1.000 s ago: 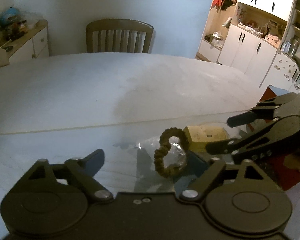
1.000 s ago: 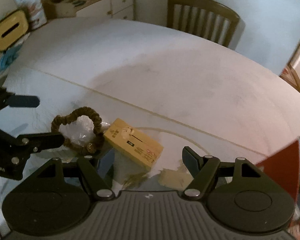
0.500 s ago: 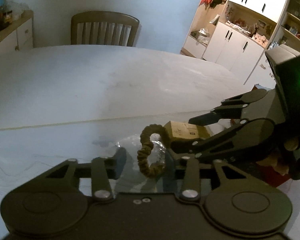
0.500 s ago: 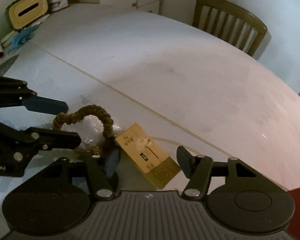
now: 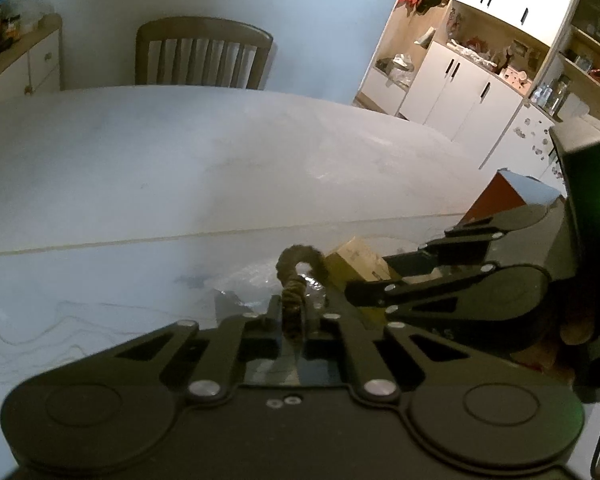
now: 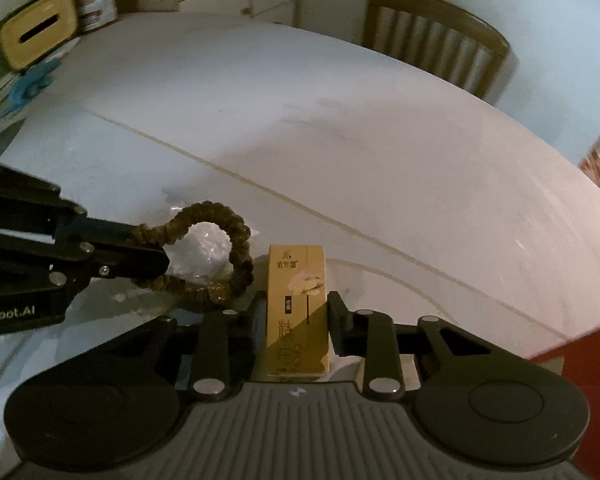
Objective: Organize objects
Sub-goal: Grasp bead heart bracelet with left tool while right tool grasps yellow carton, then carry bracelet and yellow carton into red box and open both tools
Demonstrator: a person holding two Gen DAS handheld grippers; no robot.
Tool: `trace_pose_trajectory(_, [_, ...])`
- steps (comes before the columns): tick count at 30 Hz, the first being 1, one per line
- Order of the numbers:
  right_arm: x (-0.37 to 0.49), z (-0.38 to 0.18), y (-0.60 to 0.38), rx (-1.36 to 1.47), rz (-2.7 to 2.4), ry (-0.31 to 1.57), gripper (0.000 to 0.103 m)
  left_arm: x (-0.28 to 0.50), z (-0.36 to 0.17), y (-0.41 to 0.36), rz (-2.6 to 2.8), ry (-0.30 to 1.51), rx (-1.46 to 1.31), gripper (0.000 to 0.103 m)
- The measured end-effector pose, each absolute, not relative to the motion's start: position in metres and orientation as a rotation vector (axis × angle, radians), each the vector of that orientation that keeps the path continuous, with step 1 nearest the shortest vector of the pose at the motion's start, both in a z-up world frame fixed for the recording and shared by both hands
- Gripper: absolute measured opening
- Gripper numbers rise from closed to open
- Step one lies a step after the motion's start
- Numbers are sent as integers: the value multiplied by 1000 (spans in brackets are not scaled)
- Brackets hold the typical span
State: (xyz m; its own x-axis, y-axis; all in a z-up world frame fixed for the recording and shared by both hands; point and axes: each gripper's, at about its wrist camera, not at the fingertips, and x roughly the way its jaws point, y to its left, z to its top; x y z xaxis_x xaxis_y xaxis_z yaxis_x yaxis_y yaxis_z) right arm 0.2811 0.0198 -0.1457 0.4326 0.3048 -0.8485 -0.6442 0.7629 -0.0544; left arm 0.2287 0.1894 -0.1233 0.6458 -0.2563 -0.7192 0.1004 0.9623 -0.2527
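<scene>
A brown fabric scrunchie [image 5: 296, 276] lies on a crumpled clear plastic bag [image 5: 252, 280] on the white table [image 5: 140, 160]. My left gripper [image 5: 294, 308] is shut on the scrunchie's near side. In the right wrist view it [image 6: 156, 256] comes in from the left, pinching the scrunchie [image 6: 220, 216] over the plastic bag [image 6: 204, 248]. A small yellow box [image 6: 296, 272] with printed characters stands just right of the scrunchie. My right gripper [image 6: 298, 308] has its jaws closing on the box, pads against both sides. The left wrist view shows the right gripper [image 5: 370, 278] around the box [image 5: 352, 256].
A wooden chair [image 5: 204, 56] stands at the table's far side. White cabinets and shelves [image 5: 460, 92] fill the right background. A yellow tissue box [image 6: 36, 32] and clutter sit far left. A red object [image 5: 496, 196] is by the table's right edge.
Both grippers went from wide apart to closed: the left onto the scrunchie, the right onto the yellow box, which turned from slanted to straight between the fingers.
</scene>
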Motion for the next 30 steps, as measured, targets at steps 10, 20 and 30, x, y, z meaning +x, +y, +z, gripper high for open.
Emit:
trace_pose_trajectory(10, [256, -113, -18, -180, 525, 957, 29, 212, -98, 182, -247, 850, -254, 5])
trace_pose_trajectory(20, [209, -61, -68, -103, 487, 902, 29, 188, -57, 155, -335, 821, -299, 5])
trace_pose_trajectory(30, [181, -22, -126, -60, 445, 874, 29, 181, -11, 96, -428, 749, -296, 5])
